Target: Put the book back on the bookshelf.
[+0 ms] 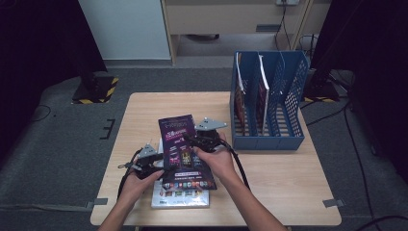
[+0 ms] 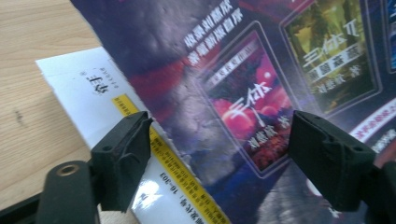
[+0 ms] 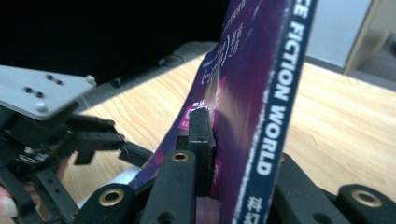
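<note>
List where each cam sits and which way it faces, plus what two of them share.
High view: fixed above the person's side, facing forward and down on the table; both forearms, left gripper and right gripper show.
Left gripper view: rides the left gripper, looking between its open jaws at the purple magazine over a white booklet.
Right gripper view: rides the right gripper, jaws clamped on the magazine's spine edge; the left gripper shows at the left.
Shared: all three show the purple magazine.

My wooden table (image 1: 288, 168) stands on grey carpet (image 1: 57, 159). At twelve o'clock, a pale wall panel (image 1: 126, 26) and wooden cabinet (image 1: 231, 17); dark curtains (image 1: 38, 38) at ten and two.
</note>
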A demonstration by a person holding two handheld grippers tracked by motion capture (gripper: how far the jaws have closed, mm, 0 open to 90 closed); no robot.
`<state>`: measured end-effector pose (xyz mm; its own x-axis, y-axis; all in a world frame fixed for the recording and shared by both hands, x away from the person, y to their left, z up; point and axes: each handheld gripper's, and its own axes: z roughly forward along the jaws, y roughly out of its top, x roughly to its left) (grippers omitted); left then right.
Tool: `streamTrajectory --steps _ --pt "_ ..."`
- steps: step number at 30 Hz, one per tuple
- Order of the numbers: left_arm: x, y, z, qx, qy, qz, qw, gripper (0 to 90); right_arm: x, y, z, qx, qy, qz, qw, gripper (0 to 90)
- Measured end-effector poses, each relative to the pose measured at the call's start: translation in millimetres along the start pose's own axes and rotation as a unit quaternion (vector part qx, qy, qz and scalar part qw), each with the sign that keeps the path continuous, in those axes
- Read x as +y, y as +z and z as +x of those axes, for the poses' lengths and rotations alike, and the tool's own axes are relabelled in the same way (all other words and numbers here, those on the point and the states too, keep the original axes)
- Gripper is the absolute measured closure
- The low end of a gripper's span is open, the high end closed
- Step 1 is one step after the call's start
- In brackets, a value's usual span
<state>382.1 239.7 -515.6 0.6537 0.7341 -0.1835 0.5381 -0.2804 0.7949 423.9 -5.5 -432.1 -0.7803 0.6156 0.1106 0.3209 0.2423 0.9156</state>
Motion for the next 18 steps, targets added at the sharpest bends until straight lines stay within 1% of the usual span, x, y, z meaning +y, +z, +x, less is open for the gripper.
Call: streamTrajectory --steps 1,3,5,7,10,11,12,14,15,16,18 --pt "0.1 0.0 0.9 -0.011 -0.006 -0.005 0.9999 23.8 0.5 -0.5 0.1 0.002 -0.004 -0.003 1.0 82.1" --pt "0.0 0.0 1.8 -0.015 -0.006 -0.007 0.9999 25.0 1.8 -1.5 0.9 0.009 -0.006 -0.013 0.9999 82.5" --pt "-0.1 -0.6 3.4 -0.018 -0.008 -0.006 0.9998 26.0 2.5 -1.8 1.5 0.011 -0.008 -0.017 0.9998 82.7" --pt "-0.1 -1.8 5.0 -0.023 -0.014 -0.008 0.9996 28.5 2.7 -2.2 2.4 0.015 -0.012 -0.025 0.9995 82.9" --pt "0.7 -3.8 7.6 -0.023 -0.016 -0.011 0.9995 33.1 3.3 -3.4 3.8 0.024 -0.016 -0.033 0.999 83.1" --pt "1.1 -5.0 9.7 -0.023 -0.023 -0.013 0.9994 35.3 3.3 -3.4 4.0 0.026 -0.017 -0.035 0.9989 83.2" --pt "1.3 -5.8 10.9 -0.024 -0.025 -0.015 0.9993 39.7 3.2 -3.5 4.8 0.027 -0.018 -0.037 0.9988 83.3" --pt "2.6 -8.4 13.6 -0.024 -0.026 -0.019 0.9992 45.4 3.3 -4.0 5.2 0.032 -0.022 -0.039 0.9985 83.4" --pt "3.3 -10.0 13.8 -0.017 -0.023 -0.022 0.9993 48.6 3.5 -4.4 5.5 0.033 -0.026 -0.042 0.9983 83.5" --pt "4.2 -11.4 14.4 -0.013 -0.022 -0.024 0.9994 55.4 4.0 -4.9 5.8 0.036 -0.026 -0.044 0.998 83.6" --pt "4.6 -12.7 15.4 -0.011 -0.023 -0.025 0.9994 62.5 4.0 -5.9 5.8 0.037 -0.03 -0.047 0.9978 83.7"
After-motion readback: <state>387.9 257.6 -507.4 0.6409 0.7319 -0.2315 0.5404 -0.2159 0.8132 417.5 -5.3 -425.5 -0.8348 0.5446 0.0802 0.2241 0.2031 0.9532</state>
